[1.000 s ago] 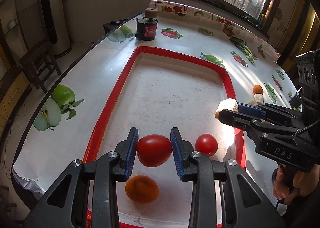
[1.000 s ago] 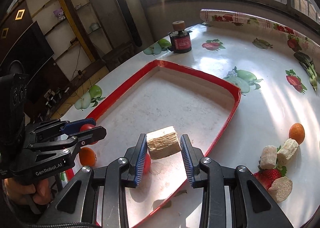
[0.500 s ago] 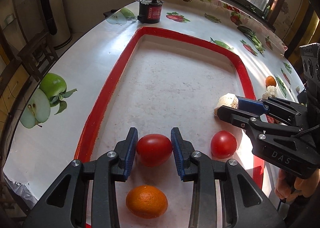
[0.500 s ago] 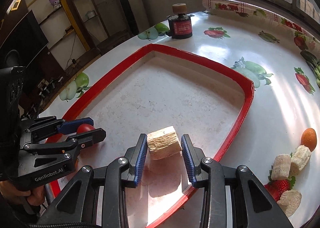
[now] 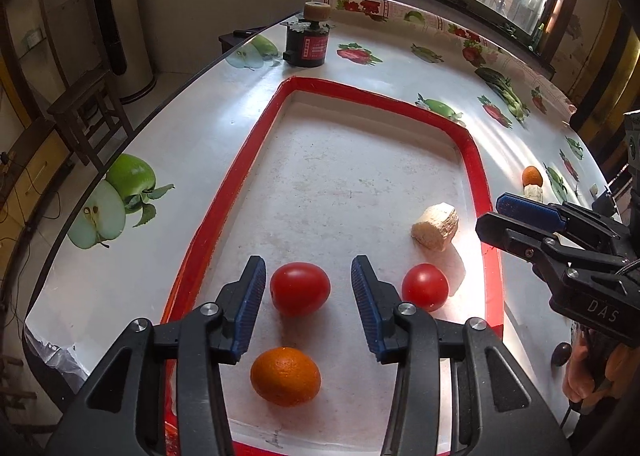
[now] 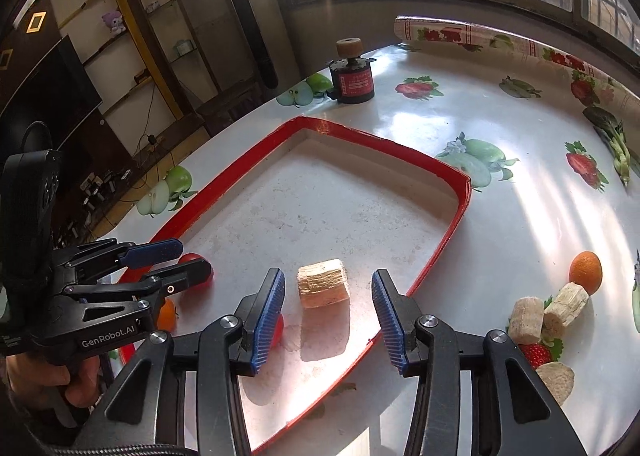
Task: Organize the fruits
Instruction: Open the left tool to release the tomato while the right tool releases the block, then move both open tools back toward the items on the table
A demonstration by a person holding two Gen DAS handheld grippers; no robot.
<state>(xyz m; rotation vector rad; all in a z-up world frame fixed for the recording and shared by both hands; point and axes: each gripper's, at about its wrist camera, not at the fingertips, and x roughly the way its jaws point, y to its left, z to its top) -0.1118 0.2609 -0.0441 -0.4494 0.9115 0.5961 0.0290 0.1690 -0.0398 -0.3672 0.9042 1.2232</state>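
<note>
The red tray (image 5: 476,160) sits in the middle of the table, and most of the fruit talk starts from it. Inside the tray, near its close edge, a big red tomato (image 5: 300,288) lies between the blue pads of the left gripper (image 5: 308,292). The jaws are opening and the pads do not touch it. A smaller tomato (image 5: 425,287) and an orange (image 5: 285,376) lie just beside it in the tray. The right gripper (image 6: 328,304) is opening too, with a pale woody chunk (image 6: 323,283) sitting loose between its pads, inside the tray near the right rim. Outside the tray, to the right, wait a small orange (image 6: 585,271), more pale chunks (image 6: 547,310) and a strawberry (image 6: 535,354). The tomatoes look smooth, soft and easy to squash, so a gentle pinch across the round middle seems best. The chunk looks light, dry and rough, so its flat sides should grip well.
</note>
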